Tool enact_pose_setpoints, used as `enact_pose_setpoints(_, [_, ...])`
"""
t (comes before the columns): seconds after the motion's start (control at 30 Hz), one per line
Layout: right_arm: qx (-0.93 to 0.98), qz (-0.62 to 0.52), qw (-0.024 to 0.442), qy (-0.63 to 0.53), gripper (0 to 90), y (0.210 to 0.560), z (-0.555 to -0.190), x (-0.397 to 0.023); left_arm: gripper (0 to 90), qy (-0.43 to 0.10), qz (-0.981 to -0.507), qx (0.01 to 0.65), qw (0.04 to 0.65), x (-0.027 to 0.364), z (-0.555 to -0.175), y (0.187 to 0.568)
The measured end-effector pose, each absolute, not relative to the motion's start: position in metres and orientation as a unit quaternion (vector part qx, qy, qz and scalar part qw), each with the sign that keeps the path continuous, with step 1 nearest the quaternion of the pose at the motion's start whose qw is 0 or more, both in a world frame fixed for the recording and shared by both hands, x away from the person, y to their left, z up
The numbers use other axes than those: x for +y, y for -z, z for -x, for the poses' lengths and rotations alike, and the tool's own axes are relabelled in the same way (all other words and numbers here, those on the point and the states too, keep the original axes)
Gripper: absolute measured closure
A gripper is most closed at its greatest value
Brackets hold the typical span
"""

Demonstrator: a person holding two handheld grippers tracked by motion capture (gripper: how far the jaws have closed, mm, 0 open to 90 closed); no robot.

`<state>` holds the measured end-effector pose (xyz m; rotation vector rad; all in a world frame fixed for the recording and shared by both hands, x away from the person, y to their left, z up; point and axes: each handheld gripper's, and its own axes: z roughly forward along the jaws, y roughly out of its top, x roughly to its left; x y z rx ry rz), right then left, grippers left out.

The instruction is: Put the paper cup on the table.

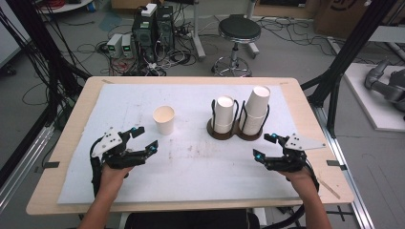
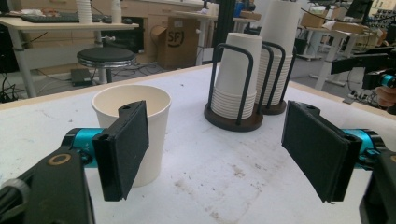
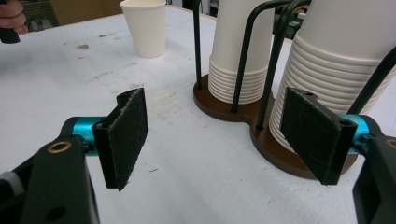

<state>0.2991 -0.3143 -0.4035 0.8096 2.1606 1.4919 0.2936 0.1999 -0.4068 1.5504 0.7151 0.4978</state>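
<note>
A single white paper cup stands upright and open on the white mat. Right of it a dark two-slot holder carries two stacks of white cups inside black wire loops. My left gripper is open, low over the mat just short of the single cup, nothing between its pads. My right gripper is open too, a little in front of the holder's right stack, holding nothing.
The mat covers most of a light wooden table. Beyond the far edge are a black stool, computer boxes and tangled cables on the floor. Black frame posts rise at the right.
</note>
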Motion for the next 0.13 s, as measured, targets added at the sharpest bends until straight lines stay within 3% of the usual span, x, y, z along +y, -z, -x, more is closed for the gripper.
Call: enact_pose_setpoints(0.13, [0.769, -0.292, 0.195, -0.534, 24.0, 0.4037, -0.3004, -0.3163, 23.2, -0.218, -0.677, 0.315, 0.629, 0.2020, -0.2953, 0.4073])
